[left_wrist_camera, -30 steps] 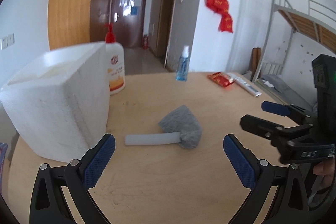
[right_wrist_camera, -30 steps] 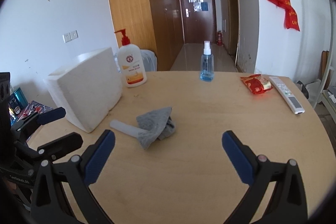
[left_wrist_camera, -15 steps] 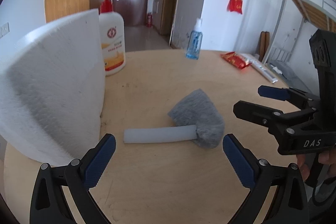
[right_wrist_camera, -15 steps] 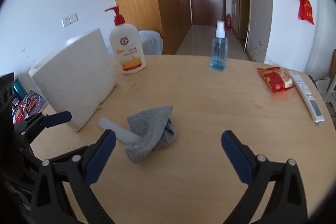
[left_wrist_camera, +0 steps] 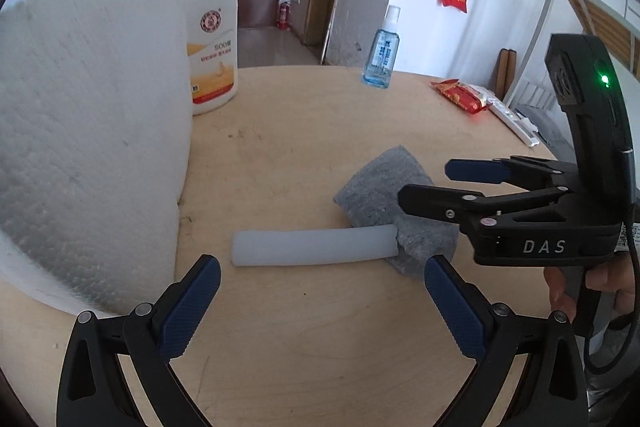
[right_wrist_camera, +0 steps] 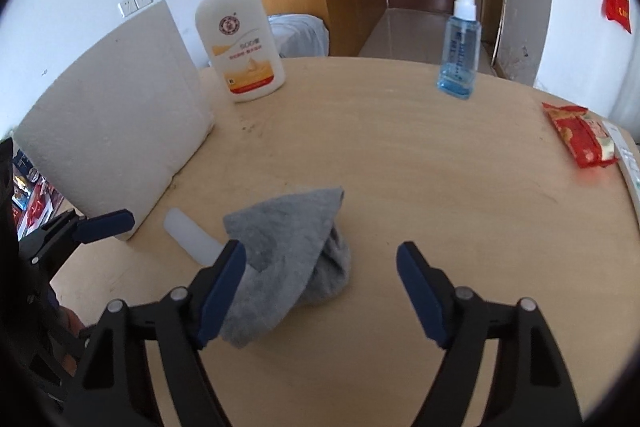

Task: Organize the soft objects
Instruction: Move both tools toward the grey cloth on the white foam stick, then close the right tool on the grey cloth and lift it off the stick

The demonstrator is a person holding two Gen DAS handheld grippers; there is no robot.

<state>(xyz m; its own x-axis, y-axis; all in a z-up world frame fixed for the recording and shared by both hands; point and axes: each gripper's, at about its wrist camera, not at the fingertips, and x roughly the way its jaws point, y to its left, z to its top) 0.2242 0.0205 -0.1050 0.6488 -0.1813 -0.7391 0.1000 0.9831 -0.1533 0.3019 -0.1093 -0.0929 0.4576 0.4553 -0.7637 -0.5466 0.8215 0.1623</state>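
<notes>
A grey cloth (right_wrist_camera: pixel 296 251) is lying bunched on the round wooden table (right_wrist_camera: pixel 420 155), and everything else is placed around it. A white foam tube (left_wrist_camera: pixel 316 247) is lying flat on the table with one end tucked under the cloth's edge; the rest of it is sticking out toward a large white foam block (left_wrist_camera: pixel 88 131), which is standing well to the side of the cloth, past the tube's free end.

The right gripper (right_wrist_camera: pixel 320 287) is hanging over the near side of the cloth, pointing downward. Its jaws are closing, though a clear gap is still showing between the blue pads; one pad is sitting over the cloth's near edge and the other over bare table beyond the cloth's other side. The pads are not pressing on the cloth. In the left wrist view this gripper is reaching in over the cloth from the side, with a person's hand (left_wrist_camera: pixel 592 283) wrapping its handle.

The left gripper (left_wrist_camera: pixel 320 307) is standing wide, holding nothing, its pads flanking the bare table just short of the tube.

Behind the cloth, a pump bottle of lotion (right_wrist_camera: pixel 240 43) is standing beside the foam block, and a blue spray bottle (right_wrist_camera: pixel 460 55) is standing farther across the far edge. A red snack packet (right_wrist_camera: pixel 580 135) and a white remote control (left_wrist_camera: pixel 516 123) are lying near the table's edge, well apart from the cloth.
</notes>
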